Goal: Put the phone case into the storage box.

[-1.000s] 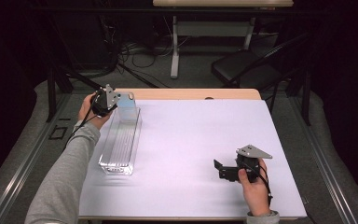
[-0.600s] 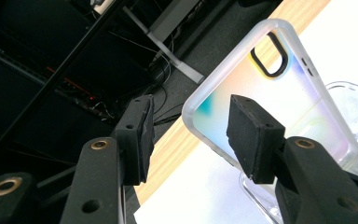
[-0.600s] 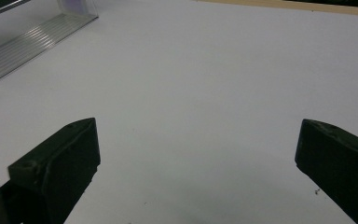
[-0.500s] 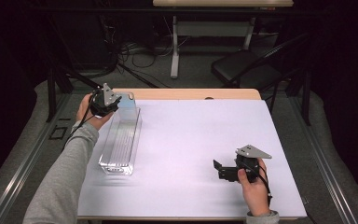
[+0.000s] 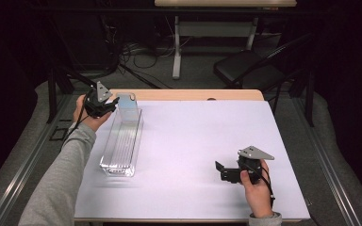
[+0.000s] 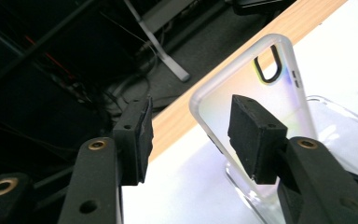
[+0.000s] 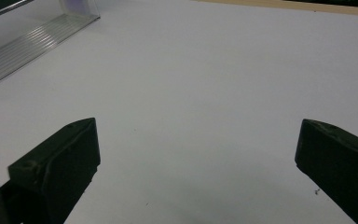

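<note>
Left tongs [image 6: 189, 140] just opened, apart beside upright clear phone case [image 6: 251, 88] with frosted rim, right tongs [image 7: 198, 163] wide apart.

High view: fixed overhead cam on person's side, looks fwd + down over whole bench [image 5: 193, 141]. Left gripper view: rides left claw [image 5: 111, 104], close-up on upright phone case [image 6: 261, 107] in clear tray [image 5: 122, 141]. Right gripper view: low, skims bench top; shares tray [image 7: 28, 42] w/ high view.
</note>
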The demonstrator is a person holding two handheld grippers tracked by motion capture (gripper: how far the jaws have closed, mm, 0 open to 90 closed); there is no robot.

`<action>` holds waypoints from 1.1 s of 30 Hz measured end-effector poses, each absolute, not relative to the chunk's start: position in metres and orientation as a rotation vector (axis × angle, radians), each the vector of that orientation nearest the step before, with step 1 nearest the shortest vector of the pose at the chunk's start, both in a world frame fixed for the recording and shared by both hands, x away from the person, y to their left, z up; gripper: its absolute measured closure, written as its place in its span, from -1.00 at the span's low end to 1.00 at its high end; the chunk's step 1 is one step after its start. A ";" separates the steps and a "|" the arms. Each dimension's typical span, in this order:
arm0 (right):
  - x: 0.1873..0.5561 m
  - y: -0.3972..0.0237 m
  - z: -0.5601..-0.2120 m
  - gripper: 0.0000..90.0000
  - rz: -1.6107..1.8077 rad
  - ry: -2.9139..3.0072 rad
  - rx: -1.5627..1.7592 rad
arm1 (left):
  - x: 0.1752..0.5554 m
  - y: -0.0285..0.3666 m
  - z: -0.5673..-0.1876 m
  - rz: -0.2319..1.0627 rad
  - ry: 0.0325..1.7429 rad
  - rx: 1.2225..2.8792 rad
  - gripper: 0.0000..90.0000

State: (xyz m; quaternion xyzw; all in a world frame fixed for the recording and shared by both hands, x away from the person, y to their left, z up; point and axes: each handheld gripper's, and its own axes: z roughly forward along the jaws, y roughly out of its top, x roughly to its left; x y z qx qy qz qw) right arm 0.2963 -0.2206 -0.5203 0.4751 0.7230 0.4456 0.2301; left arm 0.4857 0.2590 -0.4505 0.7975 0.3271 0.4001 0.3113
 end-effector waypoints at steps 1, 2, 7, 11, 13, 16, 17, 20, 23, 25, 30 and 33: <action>0.296 -0.221 -0.520 -1.00 1.225 1.990 1.307 | 0.485 0.260 -0.449 1.040 0.875 2.104 0.09; 0.297 -0.221 -0.521 -1.00 1.224 1.990 1.305 | 0.484 0.261 -0.448 1.019 0.891 2.098 0.09; 0.297 -0.220 -0.521 -1.00 1.226 1.997 1.306 | 0.478 0.265 -0.441 0.981 0.913 2.107 0.09; 0.297 -0.218 -0.520 -1.00 1.233 2.010 1.308 | 0.473 0.265 -0.438 0.926 0.921 2.112 0.09; 0.298 -0.218 -0.521 -1.00 1.234 2.012 1.303 | 0.471 0.264 -0.437 0.916 0.919 2.111 0.07; 0.298 -0.217 -0.521 -1.00 1.228 2.019 1.301 | 0.467 0.262 -0.434 0.902 0.917 2.107 0.00; 0.298 -0.217 -0.521 -1.00 1.227 2.020 1.303 | 0.465 0.262 -0.432 0.892 0.915 2.101 -0.03; 0.300 -0.217 -0.521 -1.00 1.226 2.021 1.296 | 0.460 0.260 -0.429 0.846 0.930 2.088 -0.16; 0.301 -0.216 -0.522 -1.00 1.221 2.021 1.297 | 0.453 0.259 -0.427 0.819 0.926 2.073 -0.25; 0.301 -0.216 -0.522 -1.00 1.215 2.025 1.291 | 0.449 0.259 -0.426 0.780 0.927 2.055 -0.28; 0.299 -0.216 -0.521 -1.00 1.215 2.018 1.288 | 0.440 0.262 -0.421 0.663 0.920 1.999 -0.30; 0.298 -0.215 -0.521 -1.00 1.210 2.018 1.290 | 0.434 0.263 -0.417 0.611 0.909 1.984 -0.35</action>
